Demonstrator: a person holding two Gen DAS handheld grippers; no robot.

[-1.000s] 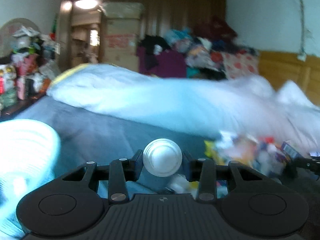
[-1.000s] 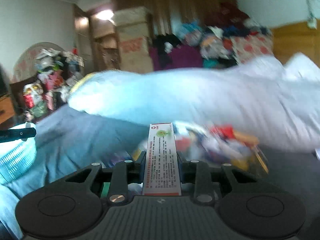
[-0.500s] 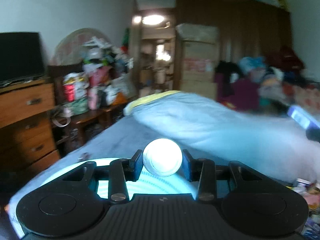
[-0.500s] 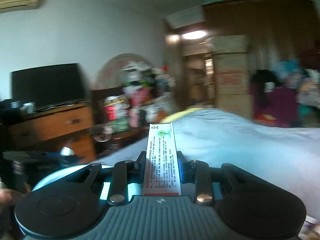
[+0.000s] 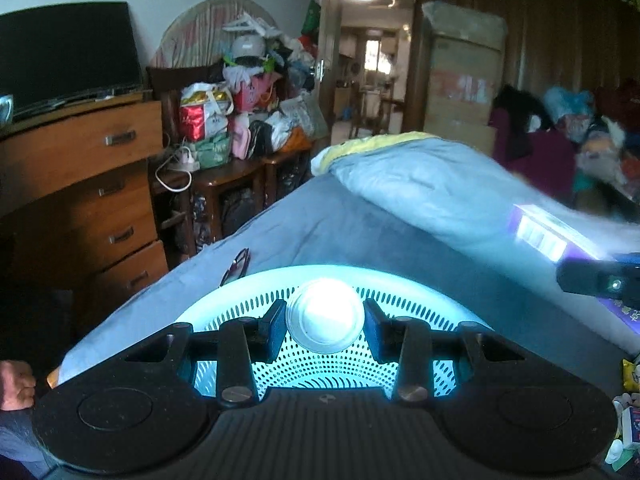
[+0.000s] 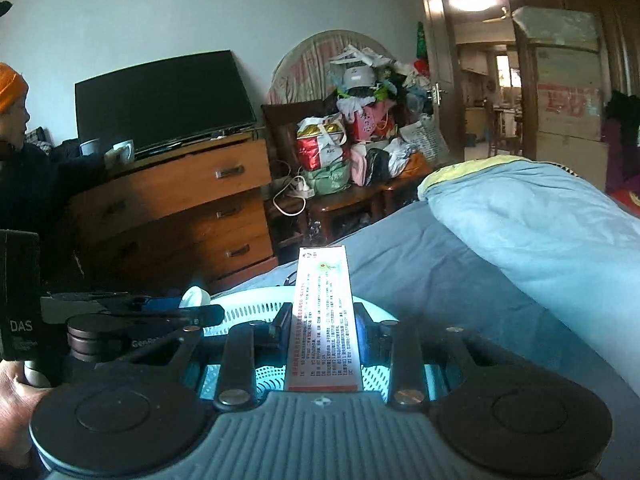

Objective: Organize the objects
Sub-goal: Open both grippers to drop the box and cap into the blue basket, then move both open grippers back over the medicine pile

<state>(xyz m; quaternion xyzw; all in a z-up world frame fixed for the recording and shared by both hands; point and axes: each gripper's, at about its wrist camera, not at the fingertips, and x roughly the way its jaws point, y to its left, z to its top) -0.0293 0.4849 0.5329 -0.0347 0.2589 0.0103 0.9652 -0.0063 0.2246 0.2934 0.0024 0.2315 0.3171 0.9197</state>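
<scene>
Over the round blue basket [image 5: 248, 304] on the bed [image 5: 320, 232], the left gripper [image 5: 325, 326] pinches a white bottle cap-first [image 5: 325, 322]. Only the right view shows the right gripper [image 6: 322, 326] squeezing a long printed box [image 6: 323, 320] — above the same basket [image 6: 256, 300]. Glasses [image 5: 237, 265] lie just beyond the rim. A folded quilt [image 5: 432, 192] crowds the right; the dresser [image 6: 180, 216] stands well apart.

A lived-in bedroom at home. A bed [image 6: 460, 264] with a rolled blue quilt [image 6: 540, 216] faces a wooden dresser [image 6: 180, 208] carrying a television [image 6: 160, 100]. Bags [image 6: 360, 148] crowd a side table
</scene>
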